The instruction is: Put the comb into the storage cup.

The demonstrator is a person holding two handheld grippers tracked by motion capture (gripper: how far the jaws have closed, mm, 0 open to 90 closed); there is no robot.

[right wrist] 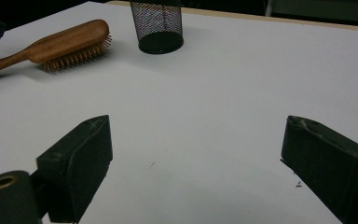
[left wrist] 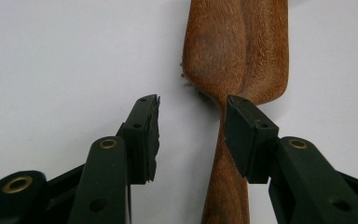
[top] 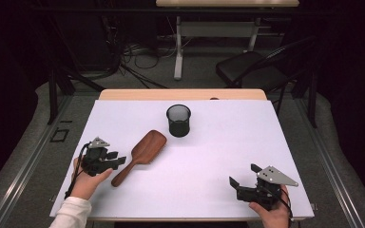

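High view looks down from above; both gripper views skim the table (top: 209,156), sharing the hairbrush (top: 140,156)

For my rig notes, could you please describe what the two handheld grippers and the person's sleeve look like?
Both the left gripper and right gripper are black, each with two blocky jaws, brass-coloured rivets and a grey three-cornered plate on top. A black cable trails from each. The left forearm wears a white sleeve.

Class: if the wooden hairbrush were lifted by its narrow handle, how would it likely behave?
The hairbrush looks like solid wood, so probably stiff. Its broad head would likely make it droop head-down. The polished, rounded handle may slip between the left gripper pads.
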